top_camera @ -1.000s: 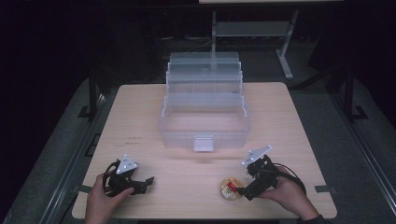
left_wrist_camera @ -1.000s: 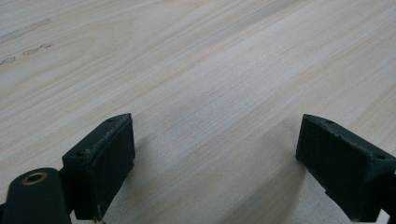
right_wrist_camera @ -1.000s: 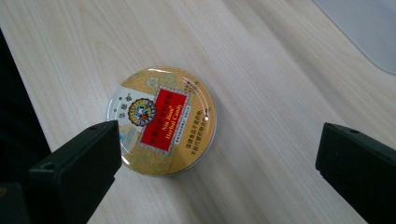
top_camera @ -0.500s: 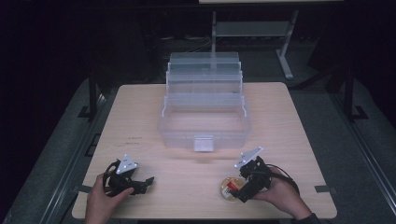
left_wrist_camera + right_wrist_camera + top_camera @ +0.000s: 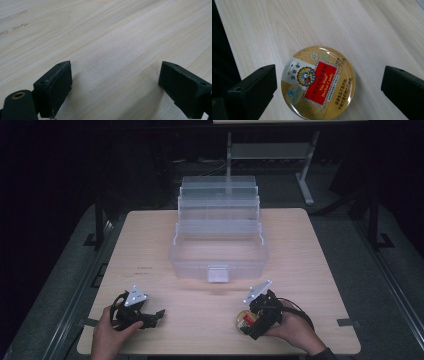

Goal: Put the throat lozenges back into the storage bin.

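Dark room all round, and under my cameras a pale wooden table [image 5: 150, 245] with a clear plastic tiered organizer box [image 5: 219, 237] standing at its middle, well back from both of my tools. What I am working on is the round candy tin [image 5: 318, 82], gold with a red label, lying flat on the wood near the front edge on my right side. In the high view it sits at [image 5: 245, 320], right under the nose of my right gripper [image 5: 256, 319]. From the right gripper view, the right gripper [image 5: 327, 87] has its jaws spread wide, one on each side of the tin, with a gap to the rim on both sides, so nothing is gripped yet. The tin sits closer to the jaw at the left of that view. Being round, it has no long axis to line up with. My left gripper [image 5: 150, 315] rests well apart on the other side of the front edge, jaws also wide and empty over bare wood [image 5: 112, 50]. I judge the right hand is the one to close, after lowering squarely around the rim
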`<state>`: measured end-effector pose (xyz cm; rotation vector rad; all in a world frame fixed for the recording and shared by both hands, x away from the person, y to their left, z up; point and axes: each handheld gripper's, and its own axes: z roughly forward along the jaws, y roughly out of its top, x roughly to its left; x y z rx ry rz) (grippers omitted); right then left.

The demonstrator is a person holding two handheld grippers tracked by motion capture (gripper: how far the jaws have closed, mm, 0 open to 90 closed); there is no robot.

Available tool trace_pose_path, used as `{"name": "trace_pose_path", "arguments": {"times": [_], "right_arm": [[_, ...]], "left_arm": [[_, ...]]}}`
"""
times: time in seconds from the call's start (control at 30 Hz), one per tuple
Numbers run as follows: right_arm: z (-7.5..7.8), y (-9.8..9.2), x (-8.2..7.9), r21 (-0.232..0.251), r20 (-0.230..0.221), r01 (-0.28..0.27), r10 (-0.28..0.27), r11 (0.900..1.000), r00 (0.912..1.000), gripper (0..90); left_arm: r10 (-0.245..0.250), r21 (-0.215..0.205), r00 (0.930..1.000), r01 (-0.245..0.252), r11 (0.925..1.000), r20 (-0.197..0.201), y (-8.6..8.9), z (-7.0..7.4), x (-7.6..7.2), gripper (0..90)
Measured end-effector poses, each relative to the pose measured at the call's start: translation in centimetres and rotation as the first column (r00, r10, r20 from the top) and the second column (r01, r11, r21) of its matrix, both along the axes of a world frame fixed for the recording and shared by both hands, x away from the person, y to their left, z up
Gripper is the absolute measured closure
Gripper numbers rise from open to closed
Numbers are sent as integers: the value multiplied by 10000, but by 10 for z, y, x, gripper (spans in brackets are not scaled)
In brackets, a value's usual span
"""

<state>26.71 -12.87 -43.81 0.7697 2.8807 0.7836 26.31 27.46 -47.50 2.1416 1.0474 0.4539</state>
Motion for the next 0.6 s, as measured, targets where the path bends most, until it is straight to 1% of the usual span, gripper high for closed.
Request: {"name": "trace_pose_path", "arguments": {"times": [0.23, 0.5, 0.57, 0.6], "right_arm": [[-3, 4, 0, -178, -41, -37, 36, 9998, 10000, 0], [-8, 8, 1, -568, -58, -151, 148, 9983, 9999, 0], [-9, 8, 1, -514, -108, -100, 94, 9986, 9999, 0], [-10, 8, 1, -492, -149, -79, 72, 9988, 9999, 24]], "left_arm": [[0, -1, 10000, 0, 10000, 1, 0, 0, 0, 108], [4, -1, 10000, -4, 10000, 2, 0, 0, 0, 107], [3, -1, 10000, -3, 10000, 1, 0, 0, 0, 108], [2, 0, 10000, -2, 10000, 1, 0, 0, 0, 108]]}}
